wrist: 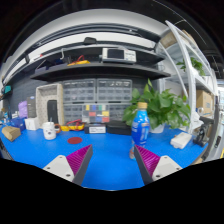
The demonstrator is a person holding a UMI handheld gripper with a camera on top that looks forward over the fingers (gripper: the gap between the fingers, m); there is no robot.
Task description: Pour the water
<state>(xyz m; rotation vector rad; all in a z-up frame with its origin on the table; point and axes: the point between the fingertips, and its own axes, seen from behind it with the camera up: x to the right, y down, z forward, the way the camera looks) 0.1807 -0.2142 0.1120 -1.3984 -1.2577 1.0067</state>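
Jaws: my gripper [111, 162] is spread wide and holds nothing, the pads hovering over the blue counter [105, 150].
Bottle: the blue water bottle [141, 127] stands upright, far ahead and a little right of the jaws, beside a green plant [165, 105].
Cup: a white mug [49, 130] sits far left, well apart from the bottle.
Risk: I judge a tall bottle may tip if one finger strikes first; water could spill on the long carry.
Writing: I can read none; bottle label too small.
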